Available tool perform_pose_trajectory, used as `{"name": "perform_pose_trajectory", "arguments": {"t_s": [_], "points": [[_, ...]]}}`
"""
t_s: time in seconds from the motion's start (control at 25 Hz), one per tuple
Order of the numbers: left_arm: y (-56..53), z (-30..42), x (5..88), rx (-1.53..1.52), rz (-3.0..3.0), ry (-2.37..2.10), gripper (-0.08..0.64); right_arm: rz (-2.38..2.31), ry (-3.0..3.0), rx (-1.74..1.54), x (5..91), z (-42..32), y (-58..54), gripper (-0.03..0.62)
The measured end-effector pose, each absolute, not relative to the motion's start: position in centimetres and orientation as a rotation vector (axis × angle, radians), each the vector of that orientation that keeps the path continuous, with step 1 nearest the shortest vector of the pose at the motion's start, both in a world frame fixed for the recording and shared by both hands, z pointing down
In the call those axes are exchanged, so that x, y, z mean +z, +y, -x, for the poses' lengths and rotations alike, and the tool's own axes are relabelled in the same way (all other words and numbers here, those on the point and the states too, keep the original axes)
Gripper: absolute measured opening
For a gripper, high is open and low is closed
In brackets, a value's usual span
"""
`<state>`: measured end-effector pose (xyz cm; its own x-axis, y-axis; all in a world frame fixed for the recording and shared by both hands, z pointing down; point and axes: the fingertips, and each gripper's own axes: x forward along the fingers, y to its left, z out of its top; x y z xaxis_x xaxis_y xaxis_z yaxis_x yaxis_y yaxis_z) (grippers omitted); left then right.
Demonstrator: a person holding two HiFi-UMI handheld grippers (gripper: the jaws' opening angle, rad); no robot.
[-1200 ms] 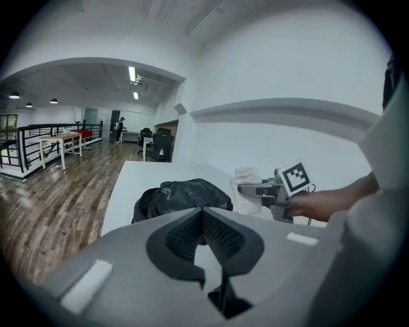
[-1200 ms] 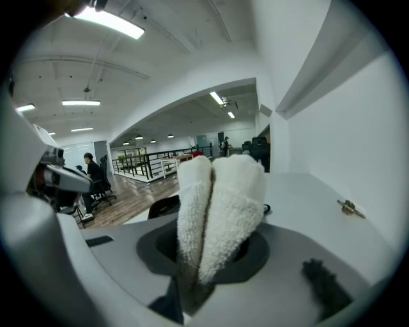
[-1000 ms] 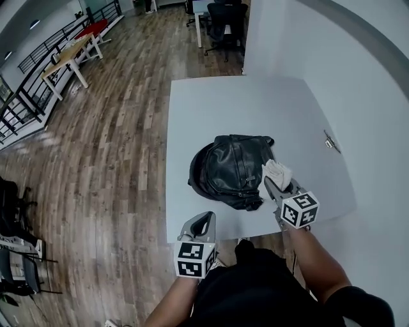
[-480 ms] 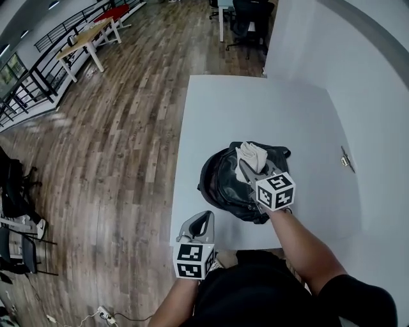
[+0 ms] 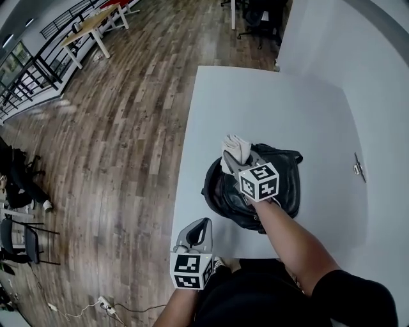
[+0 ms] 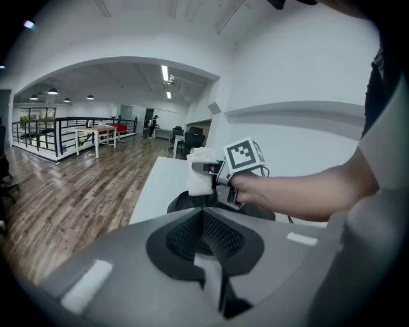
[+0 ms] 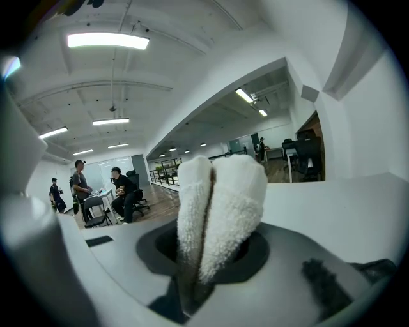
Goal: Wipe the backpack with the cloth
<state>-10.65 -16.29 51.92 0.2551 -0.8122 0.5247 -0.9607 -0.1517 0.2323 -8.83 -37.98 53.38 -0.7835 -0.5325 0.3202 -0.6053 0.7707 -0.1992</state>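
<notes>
A black leather backpack point(image 5: 284, 185) lies flat near the front edge of the white table point(image 5: 275, 115). My right gripper point(image 5: 234, 158) hovers over the bag's upper left part, shut on a folded white cloth point(image 5: 236, 147) that sticks out ahead of it. The cloth point(image 7: 217, 211) fills the right gripper view, pinched between the jaws. My left gripper point(image 5: 199, 228) hangs off the table's front edge, below the bag, its jaws shut with nothing between them. In the left gripper view the backpack point(image 6: 185, 203) shows low behind the right gripper point(image 6: 203, 168) and the cloth point(image 6: 200, 179).
Wood floor point(image 5: 108, 147) spreads left of the table. A white wall point(image 5: 377, 76) runs along the table's right side, with a small metal piece point(image 5: 360, 168) on the table near it. Chairs point(image 5: 259, 16) stand beyond the far edge.
My right gripper has carried the cloth from the bag's right side up and leftward across it to its upper left part. The left gripper has stayed off the front edge.
</notes>
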Motion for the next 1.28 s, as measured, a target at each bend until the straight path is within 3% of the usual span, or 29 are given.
{"name": "perform_pose_trajectory", "arguments": {"t_s": [0.52,1.28], "points": [[-18.0,9.8,53.2,0.398,-2.016,-1.549,0.008,-0.891,-2.693,0.432,55.2,8.1,-39.8,0.087],[-19.1,6.5,52.7,0.425,-2.092,-1.485,0.008,-1.064,-2.637,0.385,54.3,0.2,-41.1,0.087]]}}
